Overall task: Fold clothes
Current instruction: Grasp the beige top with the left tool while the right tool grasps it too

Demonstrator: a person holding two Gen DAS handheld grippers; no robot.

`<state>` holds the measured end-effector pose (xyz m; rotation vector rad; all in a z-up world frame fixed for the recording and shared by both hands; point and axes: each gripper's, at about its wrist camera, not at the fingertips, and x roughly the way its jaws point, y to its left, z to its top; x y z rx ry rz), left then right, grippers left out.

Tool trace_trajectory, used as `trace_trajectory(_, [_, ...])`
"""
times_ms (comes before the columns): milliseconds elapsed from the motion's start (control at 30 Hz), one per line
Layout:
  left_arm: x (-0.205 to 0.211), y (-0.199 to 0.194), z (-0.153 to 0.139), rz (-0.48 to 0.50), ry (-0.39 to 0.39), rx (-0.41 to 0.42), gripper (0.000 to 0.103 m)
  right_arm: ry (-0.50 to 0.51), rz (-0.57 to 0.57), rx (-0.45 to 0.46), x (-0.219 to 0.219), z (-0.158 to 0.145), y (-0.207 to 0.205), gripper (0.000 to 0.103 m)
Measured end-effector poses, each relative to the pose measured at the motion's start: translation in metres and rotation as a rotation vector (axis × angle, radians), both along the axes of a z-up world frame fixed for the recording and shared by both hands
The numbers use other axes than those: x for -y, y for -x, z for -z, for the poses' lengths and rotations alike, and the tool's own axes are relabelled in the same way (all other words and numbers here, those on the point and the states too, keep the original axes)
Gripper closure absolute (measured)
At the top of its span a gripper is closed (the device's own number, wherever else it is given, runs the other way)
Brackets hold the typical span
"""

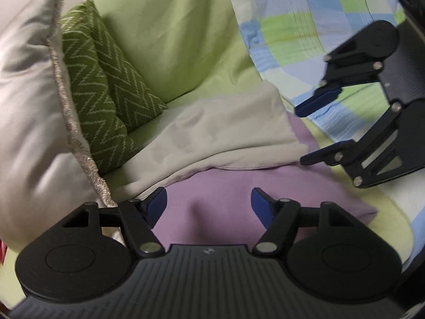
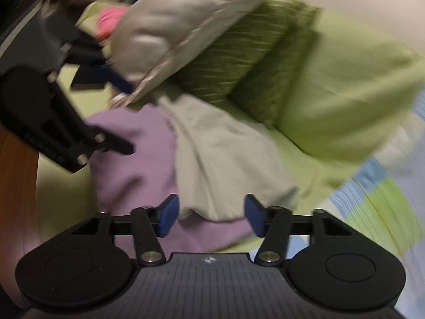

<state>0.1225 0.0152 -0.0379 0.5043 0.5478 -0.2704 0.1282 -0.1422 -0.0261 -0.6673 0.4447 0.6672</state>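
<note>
A purple garment [image 1: 220, 199] lies on the green bedsheet [image 1: 390, 220], with a pale grey-white garment [image 1: 225, 135] lying over its far part. My left gripper [image 1: 208, 204] is open and empty, just above the purple garment. My right gripper [image 1: 301, 135] shows at the right of the left wrist view, open, over the right edge of the clothes. In the right wrist view the right gripper [image 2: 209, 215] is open and empty above the edge of the white garment [image 2: 220, 154] and the purple garment [image 2: 132, 154]. The left gripper [image 2: 130, 117] shows there at the left, open.
A beige pillow [image 1: 29, 101] with a silver trim, a green zigzag cushion [image 1: 106, 87] and a light green pillow [image 1: 170, 34] stand behind the clothes. A blue-green checked blanket [image 1: 305, 26] lies at the right. A wooden edge [image 2: 16, 186] is at the left.
</note>
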Motion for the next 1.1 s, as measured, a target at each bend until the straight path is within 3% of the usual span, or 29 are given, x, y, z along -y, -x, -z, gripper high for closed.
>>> trace_trajectory(33, [0.000, -0.004, 0.003, 0.005, -0.017, 0.005, 0.035, 0.030, -0.032, 0.006, -0.007, 0.006, -0.004, 0.054])
trace_trajectory(133, [0.000, -0.013, 0.011, 0.024, -0.052, 0.027, 0.019, 0.116, -0.082, 0.037, -0.018, 0.023, -0.014, 0.055])
trace_trajectory(200, [0.003, -0.015, 0.014, 0.043, -0.084, 0.058, 0.011, 0.137, -0.100, 0.033, -0.022, 0.030, -0.021, 0.070])
trace_trajectory(233, [0.005, -0.016, 0.016, 0.053, -0.110, 0.078, 0.008, 0.130, -0.102, 0.017, -0.022, 0.032, -0.026, 0.099])
trace_trajectory(367, [0.017, -0.020, 0.016, 0.089, -0.177, 0.140, 0.007, 0.005, -0.047, 0.033, -0.009, 0.009, -0.029, 0.096])
trace_trajectory(500, [0.027, -0.027, 0.001, 0.083, -0.170, 0.191, 0.008, -0.138, 0.012, 0.073, 0.017, -0.041, -0.025, 0.097])
trace_trajectory(533, [0.030, -0.029, -0.005, 0.083, -0.160, 0.185, 0.020, -0.172, 0.026, 0.084, 0.024, -0.054, -0.022, 0.096])
trace_trajectory(567, [0.034, -0.032, -0.010, 0.082, -0.155, 0.172, 0.044, -0.191, 0.035, 0.093, 0.031, -0.067, -0.019, 0.096])
trace_trajectory(667, [0.045, -0.028, -0.029, 0.086, -0.127, 0.167, 0.080, -0.227, 0.063, 0.119, 0.053, -0.098, -0.003, 0.096])
trace_trajectory(733, [0.053, -0.018, -0.045, 0.108, -0.094, 0.190, 0.093, -0.221, 0.085, 0.148, 0.066, -0.111, 0.008, 0.096])
trace_trajectory(967, [0.099, 0.036, -0.125, 0.247, -0.021, 0.341, 0.096, -0.286, 0.215, 0.226, 0.126, -0.161, 0.057, 0.097])
trace_trajectory(1100, [0.136, 0.076, -0.169, 0.364, 0.070, 0.350, 0.096, -0.302, 0.299, 0.338, 0.166, -0.198, 0.106, 0.097])
